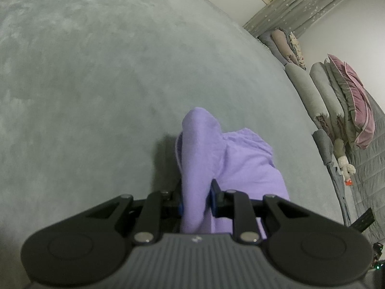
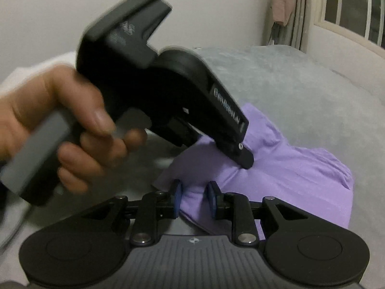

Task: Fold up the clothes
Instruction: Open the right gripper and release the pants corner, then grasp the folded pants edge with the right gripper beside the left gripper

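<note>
Though blurred in the right wrist view, easy enough to read from both sides. Left gripper (image 1: 196, 202): fingers (image 1: 215, 200) clenched on a raised fold of lilac cloth (image 1: 240, 159), pinched between the blue pads and standing up in a narrow ridge ahead of them. Rest of the cloth spread rumpled on the grey bed (image 1: 96, 72), trailing off to the right of that ridge. Seen from the right wrist, same gripper tilted nose-down into the cloth, held by a bare hand (image 2: 60, 120) wrapped round its grey handle. Right gripper (image 2: 193, 198): low over the near edge of the cloth, fingers (image 2: 176, 197) a little apart with lilac fabric showing in the gap; cannot tell whether pressing on it or merely above it. Beyond the bed's far edge, rolled grey bedding and a pink pillow (image 1: 356, 101) stacked against the wall, with a small plush toy (image 1: 345, 163) just below them. Patterned curtain (image 1: 300, 7) at the top right corner, next to a window (image 2: 349, 12).
</note>
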The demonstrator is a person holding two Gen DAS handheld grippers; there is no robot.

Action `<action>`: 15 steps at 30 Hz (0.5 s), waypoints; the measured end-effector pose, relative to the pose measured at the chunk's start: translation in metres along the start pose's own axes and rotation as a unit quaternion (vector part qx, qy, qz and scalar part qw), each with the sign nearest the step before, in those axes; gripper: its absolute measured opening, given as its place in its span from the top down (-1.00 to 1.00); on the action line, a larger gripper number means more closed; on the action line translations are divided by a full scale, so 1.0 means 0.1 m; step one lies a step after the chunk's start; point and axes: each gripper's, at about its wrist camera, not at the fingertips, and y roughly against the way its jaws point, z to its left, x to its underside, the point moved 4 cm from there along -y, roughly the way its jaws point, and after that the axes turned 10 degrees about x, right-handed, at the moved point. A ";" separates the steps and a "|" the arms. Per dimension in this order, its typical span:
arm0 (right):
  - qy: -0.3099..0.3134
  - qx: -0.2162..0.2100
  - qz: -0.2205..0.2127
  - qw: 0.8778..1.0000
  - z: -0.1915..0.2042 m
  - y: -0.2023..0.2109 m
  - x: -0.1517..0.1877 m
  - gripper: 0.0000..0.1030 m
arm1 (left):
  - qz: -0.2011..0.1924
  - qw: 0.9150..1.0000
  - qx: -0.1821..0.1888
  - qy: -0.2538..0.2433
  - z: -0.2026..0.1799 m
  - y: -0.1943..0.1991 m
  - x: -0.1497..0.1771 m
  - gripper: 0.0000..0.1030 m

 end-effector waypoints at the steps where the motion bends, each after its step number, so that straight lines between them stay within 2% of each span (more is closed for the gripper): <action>1: -0.007 -0.013 -0.009 1.000 -0.01 0.04 -0.02 0.56 | 0.000 1.000 0.000 0.000 0.00 0.00 0.00 0.63; 2: -0.013 -0.025 -0.018 0.999 -0.01 0.07 -0.03 0.56 | 0.000 1.000 0.000 -0.001 0.01 0.00 0.00 0.63; 6: 0.004 -0.018 0.011 1.000 0.02 -0.11 0.08 0.56 | 0.000 1.000 0.001 -0.002 0.02 0.01 0.01 0.63; 10: -0.012 -0.044 0.023 0.999 -0.08 -0.02 0.00 0.54 | 0.000 1.000 0.001 -0.004 0.03 0.01 0.01 0.63; 11: -0.032 -0.056 0.024 0.998 -0.19 0.06 -0.03 0.51 | 0.000 1.000 0.001 -0.005 0.03 0.01 0.01 0.63; 12: -0.050 -0.058 0.029 0.997 -0.30 0.11 -0.02 0.37 | 0.000 1.000 0.001 -0.005 0.03 0.01 0.01 0.63; 13: -0.067 -0.051 0.032 0.996 -0.45 0.16 -0.01 0.27 | 0.000 1.000 0.000 -0.004 0.03 0.01 0.01 0.63; 15: -0.099 -0.028 0.037 0.994 -0.70 0.25 0.04 0.24 | 0.000 1.000 -0.001 -0.006 0.03 0.02 0.01 0.63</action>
